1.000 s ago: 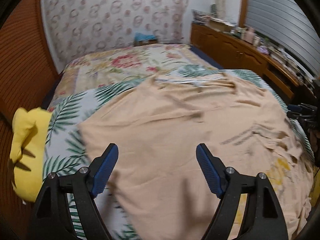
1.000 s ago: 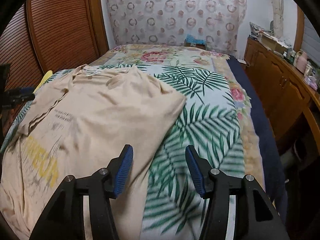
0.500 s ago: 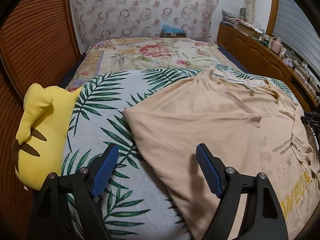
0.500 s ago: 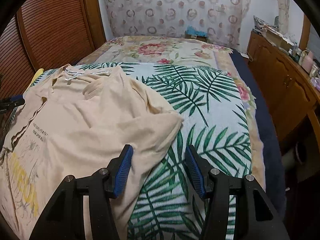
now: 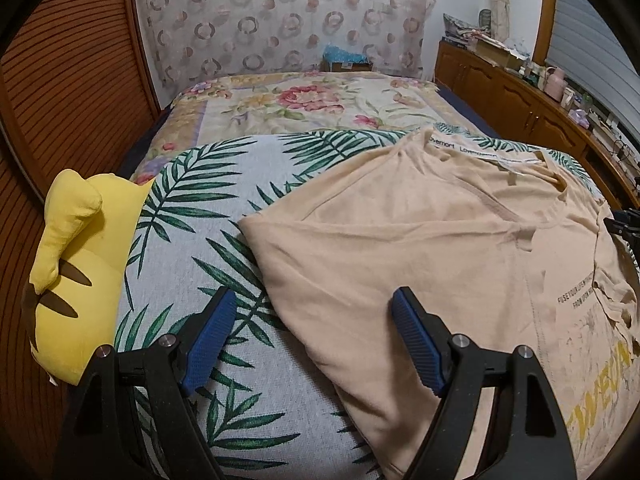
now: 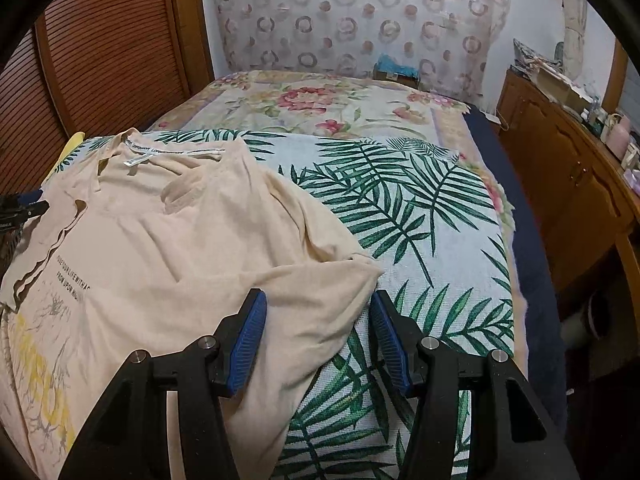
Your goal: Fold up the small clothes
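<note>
The T-shirt [image 5: 420,248] lies spread on the bed [image 5: 192,248], over the palm-leaf cover, with its collar toward the far floral end and its printed chest toward you, so its long axis runs away from you along the bed. One sleeve points to each side. In the right wrist view, the right sleeve [image 6: 320,280] ends directly ahead of the right gripper [image 6: 316,336], and its cuff edge sits between the two blue pads; the jaws stand at a middling gap and grip nothing. In the left wrist view, the left sleeve edge [image 5: 272,256] lies ahead of the left gripper [image 5: 312,340], slightly toward its right pad; these jaws stand wide and empty, above the fabric boundary. Judged from this layout, each gripper faces its own sleeve, and the right one appears closer to a grasp. A yellow plush toy [image 5: 76,280] rests at the bed's left edge, well apart from the shirt.
</note>
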The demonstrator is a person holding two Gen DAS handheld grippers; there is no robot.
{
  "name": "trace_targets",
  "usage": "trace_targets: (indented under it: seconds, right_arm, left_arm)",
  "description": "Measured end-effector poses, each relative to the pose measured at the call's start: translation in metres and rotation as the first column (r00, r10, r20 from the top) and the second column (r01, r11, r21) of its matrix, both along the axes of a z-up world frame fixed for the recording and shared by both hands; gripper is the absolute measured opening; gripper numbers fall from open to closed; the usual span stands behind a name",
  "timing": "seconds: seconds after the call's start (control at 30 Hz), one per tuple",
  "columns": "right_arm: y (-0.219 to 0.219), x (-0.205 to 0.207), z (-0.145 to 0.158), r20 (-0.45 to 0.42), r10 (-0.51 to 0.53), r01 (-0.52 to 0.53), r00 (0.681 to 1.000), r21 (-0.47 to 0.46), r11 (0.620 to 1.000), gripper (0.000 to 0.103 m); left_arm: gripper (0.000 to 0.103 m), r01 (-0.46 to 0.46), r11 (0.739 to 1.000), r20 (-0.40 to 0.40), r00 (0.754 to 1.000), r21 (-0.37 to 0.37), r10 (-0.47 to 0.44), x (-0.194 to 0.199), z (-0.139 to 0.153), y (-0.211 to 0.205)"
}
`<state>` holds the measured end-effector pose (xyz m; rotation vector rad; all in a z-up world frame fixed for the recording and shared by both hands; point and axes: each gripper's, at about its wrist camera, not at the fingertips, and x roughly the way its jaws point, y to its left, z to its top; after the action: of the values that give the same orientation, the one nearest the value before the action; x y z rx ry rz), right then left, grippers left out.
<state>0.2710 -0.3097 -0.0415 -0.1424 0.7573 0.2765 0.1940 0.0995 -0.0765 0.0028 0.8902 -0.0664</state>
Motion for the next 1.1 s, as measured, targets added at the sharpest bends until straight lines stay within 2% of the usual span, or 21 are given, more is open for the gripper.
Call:
trace_targets:
  seconds: [0.1,0.3,0.37,0.4,0.43,0.47,0.5,0.57,0.6,0.63,0.7,0.87,1.1]
  right_arm:
    - [0.0,0.001,0.0,0.002,0.007,-0.007,1.0,0.005,1.0,0.055]
    - [0.003,0.002,-0.001,0.015,0.05,-0.05,0.999,0.016,0.999,0.035]
    - [0.008,0.001,-0.003,0.02,0.073,-0.074,0.997,0.013,0.997,0.022]
    - [0.011,0.0,-0.003,0.022,0.088,-0.088,0.996,0.008,0.996,0.017]
    - [0.015,-0.001,-0.003,0.026,0.097,-0.097,0.995,0.0,0.995,0.013]
    - [0.018,-0.002,-0.003,0.038,0.099,-0.099,0.994,-0.015,0.995,0.01]
    - [0.021,-0.004,-0.002,0.053,0.095,-0.095,0.994,-0.019,0.995,0.009]
    - [0.02,-0.01,0.004,0.086,0.1,-0.102,0.991,0.016,0.995,0.008]
    - [0.02,-0.014,0.007,0.106,0.099,-0.103,0.989,0.027,0.994,0.008]
    - [0.019,-0.019,0.012,0.128,0.099,-0.105,0.987,0.037,0.994,0.008]
    - [0.018,-0.029,0.021,0.158,0.108,-0.117,0.981,0.051,0.992,0.008]
    - [0.005,-0.069,0.05,0.242,0.129,-0.155,0.962,0.09,0.984,0.007]
    - [-0.019,-0.155,0.077,0.325,0.169,-0.217,0.931,0.118,0.969,0.007]
  left_arm:
    - [0.081,0.002,1.0,0.002,1.0,-0.001,-0.002,0.0,0.0,0.0]
    - [0.082,0.01,1.0,0.003,1.0,-0.004,-0.01,-0.001,-0.001,0.0]
    - [0.078,0.011,1.0,0.006,1.0,-0.01,-0.011,-0.001,0.0,0.0]
    - [0.072,0.007,1.0,0.013,1.0,-0.015,-0.007,-0.001,0.001,0.002]
    - [0.054,0.003,1.0,0.022,1.0,-0.019,-0.003,-0.002,0.002,0.003]
    - [0.042,0.004,0.999,0.031,1.0,-0.036,-0.003,-0.003,0.003,0.006]
    - [0.038,0.002,0.999,0.032,0.999,-0.05,0.0,-0.003,0.003,0.008]
    - [0.021,0.003,0.999,0.03,1.0,-0.041,-0.002,-0.002,0.003,0.011]
    - [0.016,0.012,0.999,0.025,1.0,-0.047,-0.011,-0.002,0.003,0.012]
    - [0.006,0.022,0.997,0.013,1.0,-0.071,-0.022,-0.001,0.004,0.015]
    - [0.005,0.027,0.996,0.019,1.0,-0.089,-0.025,-0.005,0.009,0.015]
    - [0.005,0.076,0.987,0.133,0.99,-0.144,-0.057,-0.041,0.048,0.003]
    - [0.005,0.173,0.968,0.282,0.952,-0.18,-0.117,-0.127,0.104,-0.013]
